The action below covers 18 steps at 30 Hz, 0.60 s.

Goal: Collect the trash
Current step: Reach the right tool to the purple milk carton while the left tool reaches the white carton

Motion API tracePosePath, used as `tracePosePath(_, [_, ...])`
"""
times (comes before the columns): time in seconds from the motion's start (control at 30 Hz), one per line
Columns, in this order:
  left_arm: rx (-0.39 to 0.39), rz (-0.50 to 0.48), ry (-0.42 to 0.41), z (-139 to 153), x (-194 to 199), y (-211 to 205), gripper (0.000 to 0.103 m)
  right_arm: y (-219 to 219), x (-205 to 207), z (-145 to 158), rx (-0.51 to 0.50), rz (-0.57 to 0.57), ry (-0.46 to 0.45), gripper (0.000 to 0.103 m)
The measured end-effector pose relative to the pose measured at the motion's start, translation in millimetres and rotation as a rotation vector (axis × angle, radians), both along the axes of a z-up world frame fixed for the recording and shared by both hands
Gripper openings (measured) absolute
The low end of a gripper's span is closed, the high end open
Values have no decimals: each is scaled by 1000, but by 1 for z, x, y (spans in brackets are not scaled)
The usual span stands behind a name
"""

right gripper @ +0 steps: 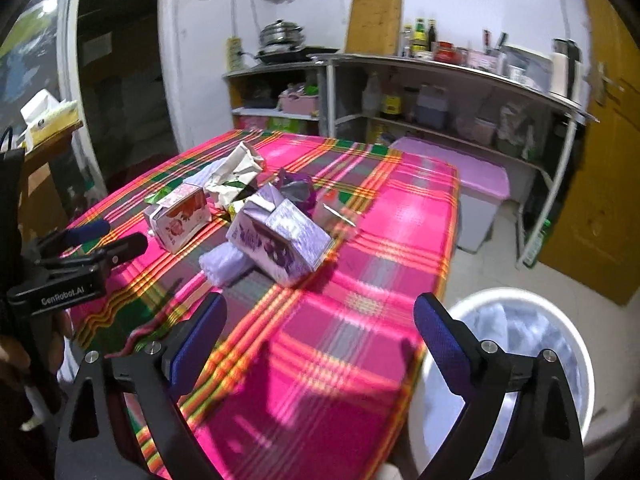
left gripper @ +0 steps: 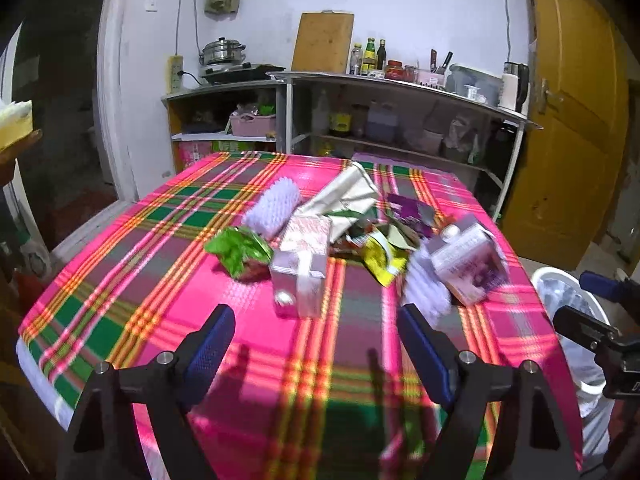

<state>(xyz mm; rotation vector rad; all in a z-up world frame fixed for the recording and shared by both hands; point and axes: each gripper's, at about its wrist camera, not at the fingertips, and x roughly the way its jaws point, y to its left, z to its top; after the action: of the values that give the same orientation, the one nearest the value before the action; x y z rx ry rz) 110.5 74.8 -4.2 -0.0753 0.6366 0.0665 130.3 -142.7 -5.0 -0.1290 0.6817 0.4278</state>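
Observation:
Trash lies in a heap mid-table on a pink plaid cloth: a pink milk carton, a purple carton, a green wrapper, a yellow wrapper, a cream paper bag and two white bristle brushes. My left gripper is open and empty, short of the pink carton. My right gripper is open and empty, short of the purple carton; the pink carton lies to its left. A white lined bin stands at the table's right corner.
Metal shelves with bottles, a pot and a cutting board stand behind the table. A yellow door is at the right. A pink-lidded box sits on the floor. The left gripper shows at the right wrist view's left edge.

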Motion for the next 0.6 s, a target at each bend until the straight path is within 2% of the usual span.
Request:
tracePosePath(0.2, [-12, -12, 24, -1, 28, 15, 84, 19, 31, -4, -44, 93, 15, 95])
tracePosePath(0.47, [-26, -41, 55, -10, 48, 21, 81, 33, 62, -12, -71, 163, 47, 94])
tracePosePath(0.53, [-28, -49, 61, -11, 51, 19, 78, 36, 67, -12, -74, 186, 58, 87])
tracePosePath(0.6, [-30, -58, 74, -14, 54, 18, 70, 40, 71, -15, -84, 206, 70, 75])
